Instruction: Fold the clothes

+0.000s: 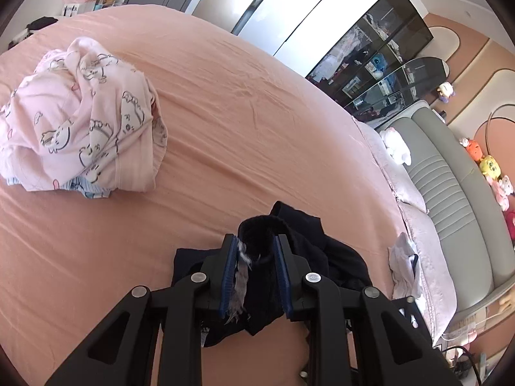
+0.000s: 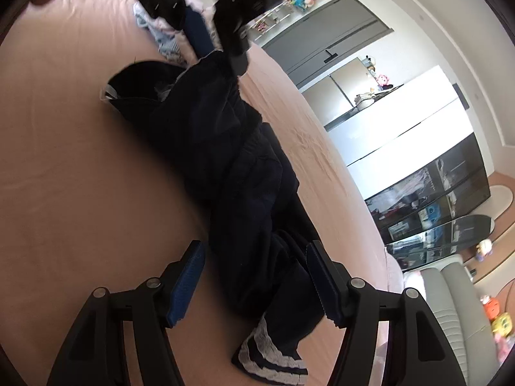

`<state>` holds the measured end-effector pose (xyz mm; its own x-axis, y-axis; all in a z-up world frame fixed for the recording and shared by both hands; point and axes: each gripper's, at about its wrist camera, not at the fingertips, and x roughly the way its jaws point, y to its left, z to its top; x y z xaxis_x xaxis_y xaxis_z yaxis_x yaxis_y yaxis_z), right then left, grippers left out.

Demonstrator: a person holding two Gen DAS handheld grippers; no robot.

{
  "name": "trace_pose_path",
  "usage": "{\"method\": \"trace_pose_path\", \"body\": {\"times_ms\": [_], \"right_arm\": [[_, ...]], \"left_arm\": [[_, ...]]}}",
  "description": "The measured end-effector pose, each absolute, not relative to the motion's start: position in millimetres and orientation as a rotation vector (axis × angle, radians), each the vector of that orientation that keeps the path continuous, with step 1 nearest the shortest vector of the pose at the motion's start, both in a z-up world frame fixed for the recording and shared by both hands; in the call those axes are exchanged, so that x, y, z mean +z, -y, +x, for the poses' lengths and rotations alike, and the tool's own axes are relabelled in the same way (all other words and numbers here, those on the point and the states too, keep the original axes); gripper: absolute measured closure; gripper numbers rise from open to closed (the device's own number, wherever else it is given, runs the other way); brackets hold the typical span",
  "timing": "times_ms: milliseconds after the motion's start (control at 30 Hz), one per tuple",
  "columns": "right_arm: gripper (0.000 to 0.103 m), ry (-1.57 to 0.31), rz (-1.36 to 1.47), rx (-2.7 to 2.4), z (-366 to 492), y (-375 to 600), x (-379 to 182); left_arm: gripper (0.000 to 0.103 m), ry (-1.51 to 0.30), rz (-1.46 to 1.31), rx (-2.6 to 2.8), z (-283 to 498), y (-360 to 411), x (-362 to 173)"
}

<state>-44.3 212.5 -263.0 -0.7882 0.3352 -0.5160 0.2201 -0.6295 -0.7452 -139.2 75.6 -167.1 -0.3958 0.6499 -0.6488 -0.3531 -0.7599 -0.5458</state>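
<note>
Garment [image 2: 231,160] dark navy, seemingly twisted lengthwise

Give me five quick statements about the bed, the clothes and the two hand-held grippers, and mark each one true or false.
1. The left hand-held gripper is clamped on the dark garment. True.
2. The right hand-held gripper is squeezed shut on the garment. False: its jaws stand apart, with the garment lying between them and the pads not pressing it.
3. The pink printed clothes lie in a crumpled pile on the bed sheet. True.
4. The dark garment is neatly folded into a square. False: it lies stretched out and rumpled.
5. The end of the garment near the right hand-held gripper has white stripes. True.
</note>
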Motion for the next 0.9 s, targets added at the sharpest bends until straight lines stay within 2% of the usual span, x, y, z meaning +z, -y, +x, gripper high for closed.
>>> {"method": "trace_pose_path", "body": {"times_ms": [233,267,333,400,500,533,567,600,633,667,767,900], "right_arm": [[0.039,1.268,-0.959,2.59,-53,-219,-268],[0.042,1.275,-0.958,2.587,-54,-217,-270],[0.06,1.291,-0.962,2.582,-58,-215,-273],[0.082,1.299,-0.982,2.586,-59,-213,-273],[0.087,1.266,-1.032,2.621,-58,-214,-264],[0.087,1.215,-1.053,2.647,-60,-218,-257],[0.087,1.149,-1.075,2.676,-63,-222,-249],[0.087,1.082,-1.096,2.704,-66,-227,-242],[0.087,0.984,-1.123,2.738,-70,-234,-233],[0.087,0.873,-1.15,2.77,-74,-242,-225],[0.088,0.494,-1.223,2.85,-90,-275,-202],[0.088,0.196,-1.309,2.91,-105,-308,-188]], "left_arm": [[0.082,0.415,-1.2,2.189,-141,-73,-162],[0.082,0.409,-1.211,2.187,-142,-73,-163],[0.081,0.399,-1.236,2.174,-142,-73,-167],[0.081,0.399,-1.266,2.173,-143,-73,-170],[0.077,0.401,-1.321,2.15,-143,-70,-179],[0.074,0.401,-1.34,2.129,-144,-70,-183],[0.062,0.401,-1.36,2.108,-144,-70,-187],[0.044,0.392,-1.375,2.099,-143,-71,-190],[0.038,0.378,-1.388,2.096,-142,-72,-193],[0.035,0.374,-1.395,2.09,-141,-74,-196],[0.034,0.369,-1.411,2.064,-139,-78,-200],[0.034,0.332,-1.413,2.068,-137,-84,-205]]}}
